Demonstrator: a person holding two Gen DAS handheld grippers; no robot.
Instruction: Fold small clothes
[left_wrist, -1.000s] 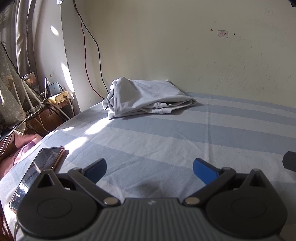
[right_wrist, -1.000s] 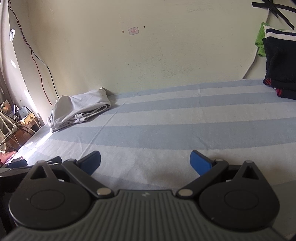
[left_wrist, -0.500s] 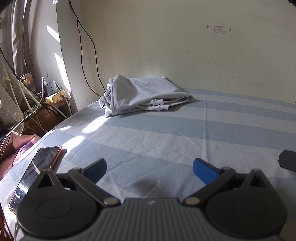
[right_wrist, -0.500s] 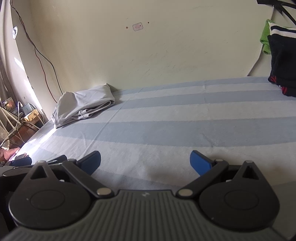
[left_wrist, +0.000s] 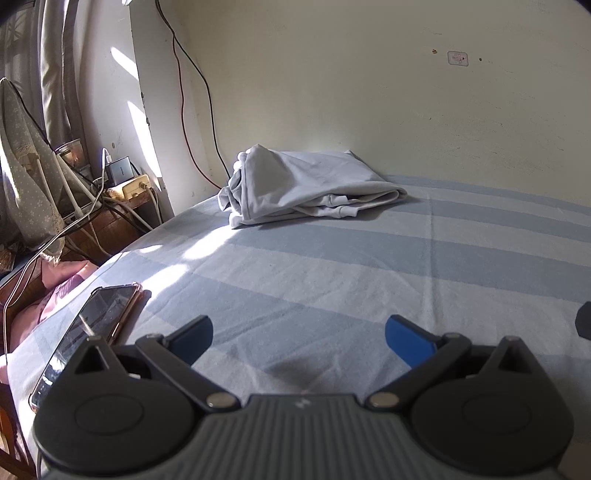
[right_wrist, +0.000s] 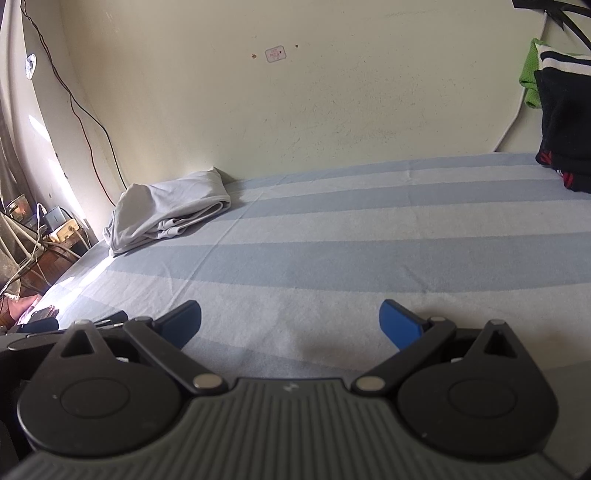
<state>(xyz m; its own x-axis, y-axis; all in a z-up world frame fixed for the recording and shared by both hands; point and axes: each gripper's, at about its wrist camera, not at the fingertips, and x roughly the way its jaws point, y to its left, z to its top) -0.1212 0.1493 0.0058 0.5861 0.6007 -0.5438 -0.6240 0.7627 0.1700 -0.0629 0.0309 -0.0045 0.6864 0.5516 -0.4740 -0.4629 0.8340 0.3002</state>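
1. Left wrist view, far left: a phone (left_wrist: 86, 328) lies at the near edge of the striped bed (left_wrist: 406, 280), just beside the left gripper (left_wrist: 298, 338). That gripper's blue pads are spread wide with only sheet between them; it holds nothing.
2. Further in, the pale grey garment (left_wrist: 306, 188) sits at the back left corner of the bed, against the wall. It is doubled over in several layers, with hems stacked along its near edge, though the left end looks bunched rather than flat.
3. Compared with a second ago, the garment appears larger and sits lower in this view, so the left gripper has edged toward it. It is well apart from it even so.
4. Right wrist view, middle: the right gripper (right_wrist: 290, 325) is likewise spread wide and empty, low over the sheet. The garment (right_wrist: 166, 214) has grown slightly here too.
5. Far right: dark clothes (right_wrist: 565, 125) with a green piece behind them hang or are stacked at the bed's end.
6. My reading: both tools are closing in on the grey piece. Whether it needs refolding or is a finished fold being left alone, this scene would fit either.
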